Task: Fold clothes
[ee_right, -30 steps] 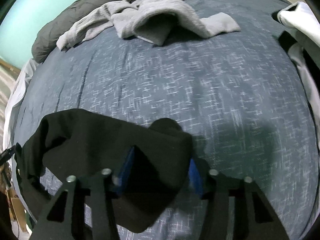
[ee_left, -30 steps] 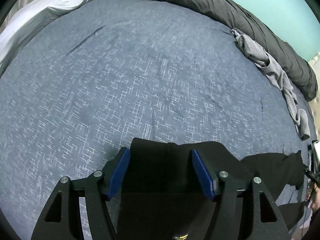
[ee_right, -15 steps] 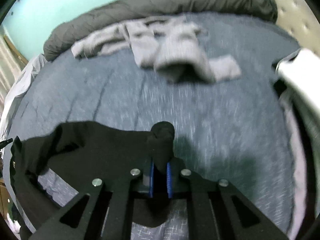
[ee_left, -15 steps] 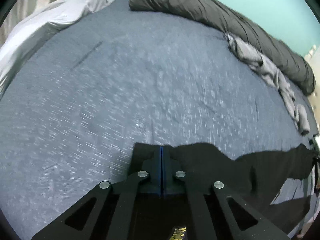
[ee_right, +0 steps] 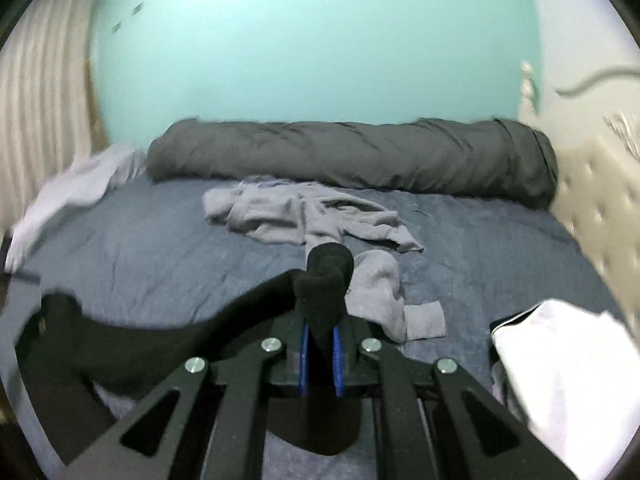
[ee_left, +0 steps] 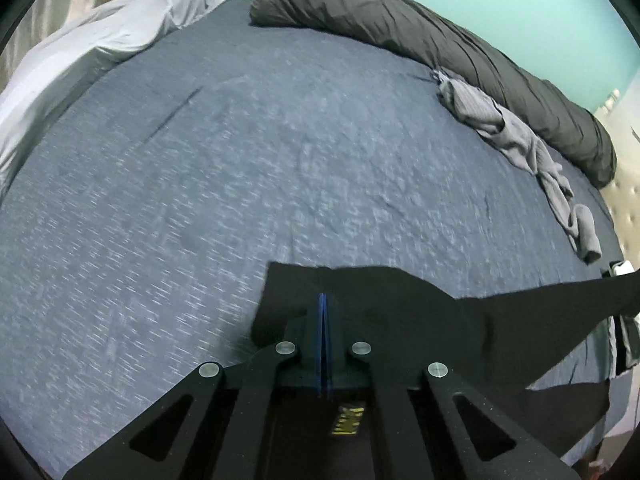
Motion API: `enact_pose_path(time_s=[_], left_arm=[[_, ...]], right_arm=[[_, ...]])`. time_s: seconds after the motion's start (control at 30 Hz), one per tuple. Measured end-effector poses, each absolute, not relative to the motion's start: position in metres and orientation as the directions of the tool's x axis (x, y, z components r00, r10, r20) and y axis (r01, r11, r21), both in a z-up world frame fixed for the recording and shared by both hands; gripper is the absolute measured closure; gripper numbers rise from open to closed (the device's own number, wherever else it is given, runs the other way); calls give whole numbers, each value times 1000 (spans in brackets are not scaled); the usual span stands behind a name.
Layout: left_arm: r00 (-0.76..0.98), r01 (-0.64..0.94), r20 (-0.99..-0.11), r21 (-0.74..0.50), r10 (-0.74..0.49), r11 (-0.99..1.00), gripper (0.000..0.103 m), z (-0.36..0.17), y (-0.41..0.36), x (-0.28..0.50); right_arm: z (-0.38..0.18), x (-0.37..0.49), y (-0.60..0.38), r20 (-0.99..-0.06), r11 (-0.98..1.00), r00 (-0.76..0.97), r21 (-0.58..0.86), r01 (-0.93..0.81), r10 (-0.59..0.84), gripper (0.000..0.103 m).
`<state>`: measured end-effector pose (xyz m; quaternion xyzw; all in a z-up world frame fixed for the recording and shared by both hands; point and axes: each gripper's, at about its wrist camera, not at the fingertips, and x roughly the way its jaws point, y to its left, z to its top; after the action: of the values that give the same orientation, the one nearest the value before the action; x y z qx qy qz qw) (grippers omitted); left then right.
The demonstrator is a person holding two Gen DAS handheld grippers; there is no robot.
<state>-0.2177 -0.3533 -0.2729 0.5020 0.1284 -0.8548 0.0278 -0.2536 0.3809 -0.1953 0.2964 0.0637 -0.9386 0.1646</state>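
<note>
A black garment [ee_left: 420,312] hangs stretched above the blue-grey bed [ee_left: 240,160], held at two points. My left gripper [ee_left: 322,320] is shut on one edge of it, its blue pads pressed together over thin cloth. From there the cloth runs taut to the right edge of the left wrist view. My right gripper [ee_right: 320,340] is shut on a thick bunch of the same black garment [ee_right: 326,280], which sticks up past the fingertips and trails down to the left. A crumpled grey garment [ee_right: 304,220] lies on the bed beyond the right gripper.
A rolled dark grey duvet [ee_right: 352,156] lies along the far side of the bed by the teal wall. White cloth [ee_right: 560,380] sits at the right, a pale sheet [ee_left: 80,52] at the bed's far left. A padded headboard [ee_right: 592,200] stands on the right.
Both grippers went from open around the black garment to shut on it, then lifted it off the bed. The right wrist view tilted up toward the wall.
</note>
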Motion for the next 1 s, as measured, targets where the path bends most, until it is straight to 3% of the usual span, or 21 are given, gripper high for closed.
enact_pose_path(time_s=[0.37, 0.63, 1.0], left_arm=[[-459, 154, -884, -177, 89, -972, 103, -289, -334, -219], [-462, 151, -882, -180, 91, -972, 103, -286, -327, -221], [-470, 145, -879, -173, 86, -974, 103, -277, -326, -220]], right_arm=[[-327, -201, 401, -842, -898, -500, -46, 439, -202, 93], [-328, -198, 419, -844, -920, -483, 29, 392, -233, 87], [-333, -188, 414, -852, -915, -468, 31, 401, -234, 87]])
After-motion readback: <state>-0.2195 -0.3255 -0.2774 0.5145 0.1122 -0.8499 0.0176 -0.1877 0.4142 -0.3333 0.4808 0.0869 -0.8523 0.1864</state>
